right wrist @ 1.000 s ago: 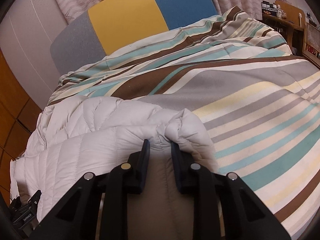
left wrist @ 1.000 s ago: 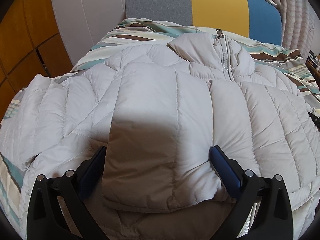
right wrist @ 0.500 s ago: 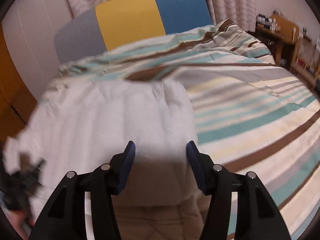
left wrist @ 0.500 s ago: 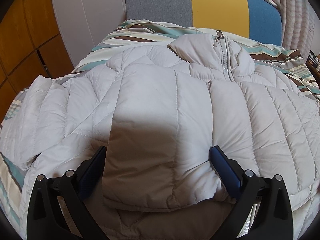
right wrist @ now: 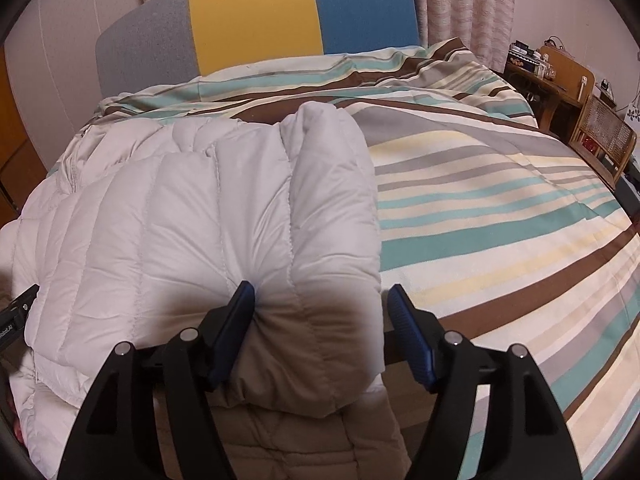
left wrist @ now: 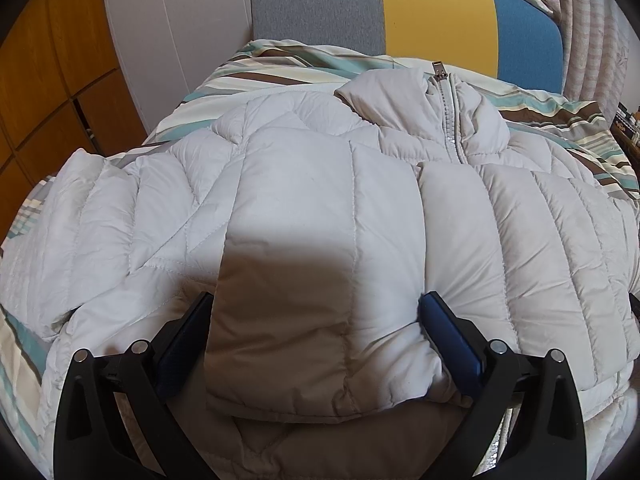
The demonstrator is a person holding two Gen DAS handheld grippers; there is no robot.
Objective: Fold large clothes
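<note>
The pale grey quilted puffer jacket [left wrist: 320, 208] lies on the striped bed [right wrist: 500, 208], sleeves folded in – right tool [right wrist: 322, 320] just spread, left tool [left wrist: 316, 336] released; puffy sleeves may spring back unpressed

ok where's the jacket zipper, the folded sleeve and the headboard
zipper [left wrist: 451, 120], left wrist view, on its teeth
folded sleeve [right wrist: 256, 216], right wrist view, mid panel
headboard [right wrist: 252, 16], right wrist view, yellow panel
</note>
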